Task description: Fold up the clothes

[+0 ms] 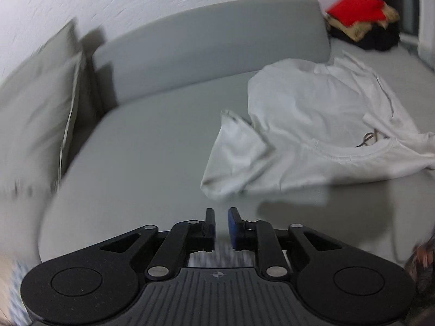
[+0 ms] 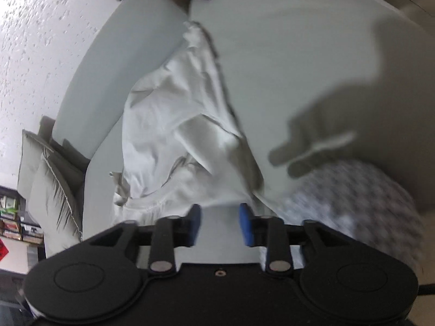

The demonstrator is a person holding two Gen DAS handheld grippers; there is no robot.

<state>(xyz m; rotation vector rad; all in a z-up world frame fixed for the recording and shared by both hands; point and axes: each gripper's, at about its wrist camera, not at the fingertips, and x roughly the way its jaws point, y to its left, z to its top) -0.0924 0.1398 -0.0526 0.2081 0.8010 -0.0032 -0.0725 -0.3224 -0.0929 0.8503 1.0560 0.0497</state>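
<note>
A white T-shirt (image 1: 312, 125) lies crumpled on the grey sofa seat (image 1: 141, 146), collar toward me, one sleeve spread at the left. My left gripper (image 1: 221, 212) hovers just short of that sleeve, jaws nearly together with a small gap, holding nothing. In the right wrist view the same shirt (image 2: 179, 130) lies ahead. My right gripper (image 2: 220, 212) is open and empty, its blue pads (image 2: 244, 222) just before the shirt's near hem.
The grey backrest (image 1: 212, 40) runs along the rear. Grey pillows (image 1: 35, 114) stand at the left end. A pile of red, black and patterned clothes (image 1: 361, 19) sits at the far corner. A patterned fabric (image 2: 353, 203) shows at the right.
</note>
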